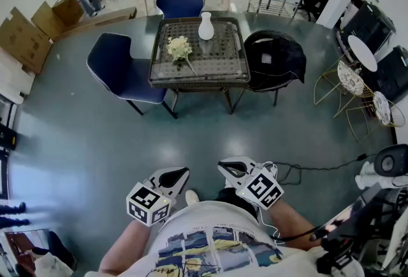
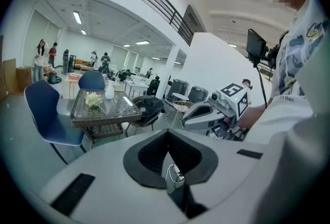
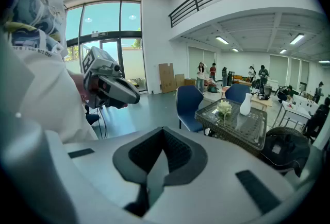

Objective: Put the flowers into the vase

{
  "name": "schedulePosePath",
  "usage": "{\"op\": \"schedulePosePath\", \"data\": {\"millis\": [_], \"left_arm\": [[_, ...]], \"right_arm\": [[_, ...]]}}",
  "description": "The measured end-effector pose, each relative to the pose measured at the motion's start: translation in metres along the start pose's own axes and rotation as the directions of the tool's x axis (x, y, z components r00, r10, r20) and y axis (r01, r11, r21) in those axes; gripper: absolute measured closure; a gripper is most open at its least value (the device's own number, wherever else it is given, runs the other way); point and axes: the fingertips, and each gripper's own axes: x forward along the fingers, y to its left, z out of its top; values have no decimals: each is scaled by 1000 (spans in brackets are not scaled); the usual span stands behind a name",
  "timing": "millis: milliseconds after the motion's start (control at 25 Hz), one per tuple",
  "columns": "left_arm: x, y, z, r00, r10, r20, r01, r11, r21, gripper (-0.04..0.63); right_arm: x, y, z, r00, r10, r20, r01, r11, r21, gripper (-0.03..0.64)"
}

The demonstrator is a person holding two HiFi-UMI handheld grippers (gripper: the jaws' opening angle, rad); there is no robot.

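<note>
two empty claws, left claw (image 1: 179, 174) and right claw (image 1: 227, 167), sit pressed together at bottom centre. well apart, top centre, a cream-white flower bunch (image 1: 180, 49) lies beside the white ceramic vase (image 1: 206, 26) on the glass tabletop (image 1: 220, 64). approach step, likely: walk up, open over the stems.

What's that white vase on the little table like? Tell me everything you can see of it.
The vase is plain white and smooth, ceramic by its look, with a round belly tapering to a slim neck. It stands upright toward the far edge of the table, and nothing shows in its mouth. The flowers lie on the tabletop beside it, apart from it. Only the table touches it.
</note>
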Motion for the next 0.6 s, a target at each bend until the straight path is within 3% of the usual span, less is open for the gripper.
{"op": "schedulePosePath", "data": {"millis": [320, 600], "left_arm": [[-39, 28, -35, 1000, -9, 6, 10, 998, -60, 586], [2, 49, -20, 1000, -13, 9, 13, 997, -70, 586]], "right_arm": [[34, 39, 19, 1000, 7, -20, -7, 1000, -16, 607], [41, -11, 13, 1000, 1, -8, -1, 999, 36, 606]]}}
